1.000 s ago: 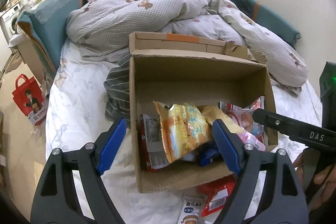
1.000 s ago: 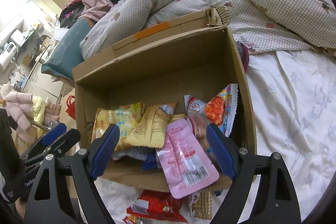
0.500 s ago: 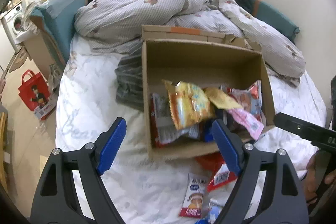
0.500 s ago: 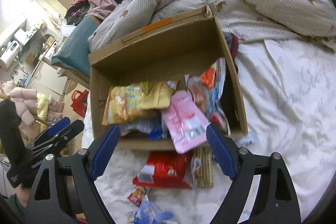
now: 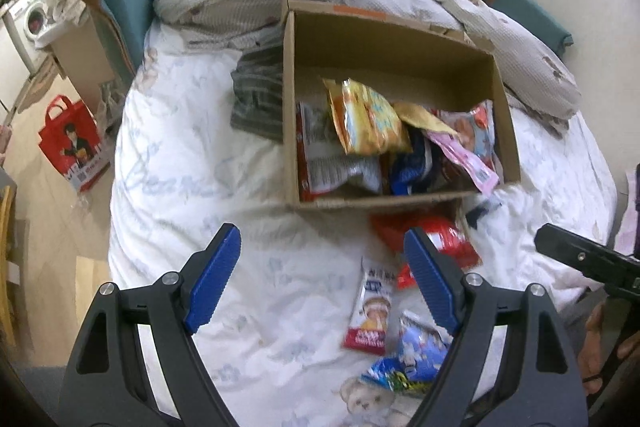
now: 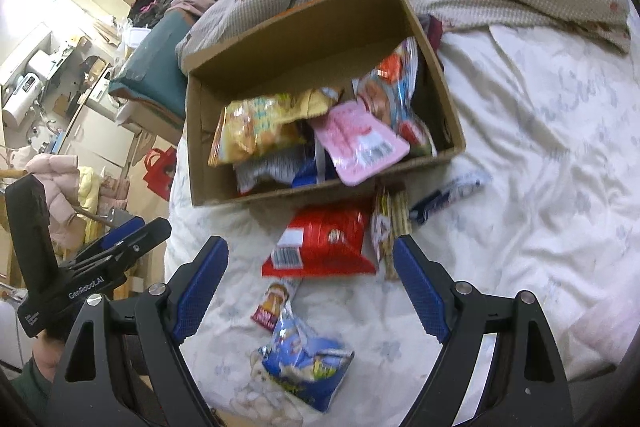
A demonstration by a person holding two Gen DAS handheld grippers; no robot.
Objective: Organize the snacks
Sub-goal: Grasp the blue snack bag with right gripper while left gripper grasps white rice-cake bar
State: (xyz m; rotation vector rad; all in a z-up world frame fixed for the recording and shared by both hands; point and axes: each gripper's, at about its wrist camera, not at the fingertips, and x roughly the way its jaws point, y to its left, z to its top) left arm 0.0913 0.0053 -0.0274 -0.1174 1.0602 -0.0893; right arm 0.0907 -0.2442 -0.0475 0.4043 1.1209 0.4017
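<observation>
Right wrist view: right gripper (image 6: 310,287) jaws spread, empty, above red packet (image 6: 324,243); left gripper (image 5: 322,279) likewise spread.

Left gripper (image 5: 322,279) and right gripper (image 6: 310,285): jaws wide, empty, angled downward

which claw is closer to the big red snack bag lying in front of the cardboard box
Right. The right claw frames the red bag between its open tips. The left claw sits off to the bag's left, only its right tip overlapping it.

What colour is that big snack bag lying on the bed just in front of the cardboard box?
Red snack bag with a white barcode label; clearest in the right wrist view.
</observation>
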